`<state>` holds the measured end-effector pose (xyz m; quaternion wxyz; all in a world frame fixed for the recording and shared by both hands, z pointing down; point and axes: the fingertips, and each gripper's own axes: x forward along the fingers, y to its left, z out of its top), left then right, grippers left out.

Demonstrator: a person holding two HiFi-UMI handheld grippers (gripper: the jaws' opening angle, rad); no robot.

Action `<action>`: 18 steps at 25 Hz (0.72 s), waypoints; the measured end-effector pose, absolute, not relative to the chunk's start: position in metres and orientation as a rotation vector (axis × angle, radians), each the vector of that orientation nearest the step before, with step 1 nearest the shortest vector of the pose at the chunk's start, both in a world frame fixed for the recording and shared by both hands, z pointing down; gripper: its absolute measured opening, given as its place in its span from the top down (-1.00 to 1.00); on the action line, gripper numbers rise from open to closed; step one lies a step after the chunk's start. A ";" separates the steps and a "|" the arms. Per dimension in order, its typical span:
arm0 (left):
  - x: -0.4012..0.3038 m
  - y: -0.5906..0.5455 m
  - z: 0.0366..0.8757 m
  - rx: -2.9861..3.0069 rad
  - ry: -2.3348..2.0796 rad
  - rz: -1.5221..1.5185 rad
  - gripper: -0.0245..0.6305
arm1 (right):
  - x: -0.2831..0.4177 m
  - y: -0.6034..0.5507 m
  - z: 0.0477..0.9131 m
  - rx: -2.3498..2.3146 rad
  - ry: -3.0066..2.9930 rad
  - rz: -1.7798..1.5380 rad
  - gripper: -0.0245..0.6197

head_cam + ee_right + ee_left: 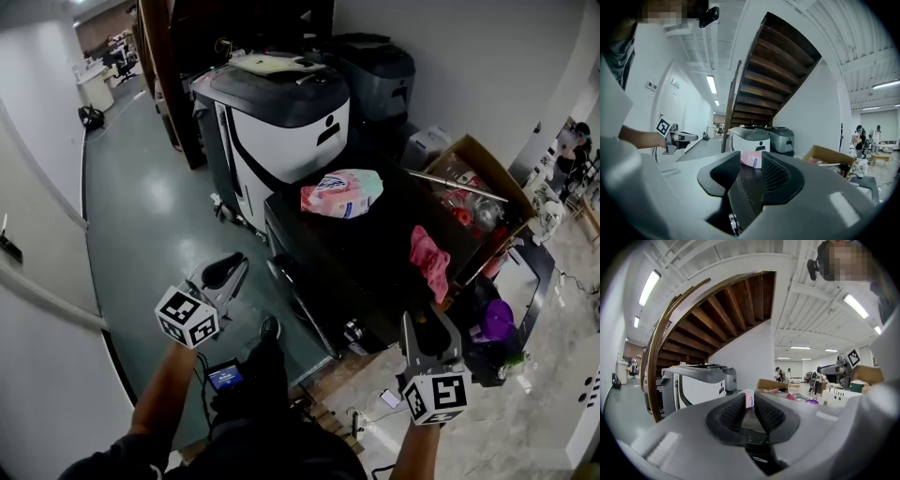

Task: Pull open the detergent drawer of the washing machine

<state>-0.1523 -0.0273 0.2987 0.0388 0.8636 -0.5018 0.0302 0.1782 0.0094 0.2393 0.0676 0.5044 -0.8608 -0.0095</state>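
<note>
washing machine [366, 267] front too dark to read, cardboard box [487, 169] contents indistinct, distant people [859, 135] tiny

From beside them, the person's bare left forearm [161, 398] reaches forward, holding the grey plastic left gripper [234, 267] about level. Its black ribbed pads [732, 416] are closed together on nothing. The right forearm [419, 452] carries the grey plastic right gripper [424, 323], jaws parted and empty.

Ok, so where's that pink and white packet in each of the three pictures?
Head view: the pink and white packet lies on the dark machine, just right of centre.
Left gripper view: low centre, small.
Right gripper view: low centre.
Shared landmark: the white and grey machine behind it, left of the packet in the left gripper view, just above it in the right.
</note>
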 end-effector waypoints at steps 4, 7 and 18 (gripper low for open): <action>-0.155 -0.050 0.323 2.608 -1.489 0.064 0.73 | 0.175 -0.004 0.242 1.522 -2.559 -0.017 0.55; -0.157 -0.068 0.338 2.592 -1.476 0.074 0.67 | 0.172 -0.014 0.245 1.514 -2.536 -0.011 0.55; -0.167 -0.118 0.392 2.498 -1.447 0.090 0.40 | 0.169 -0.045 0.267 1.461 -2.481 0.032 0.55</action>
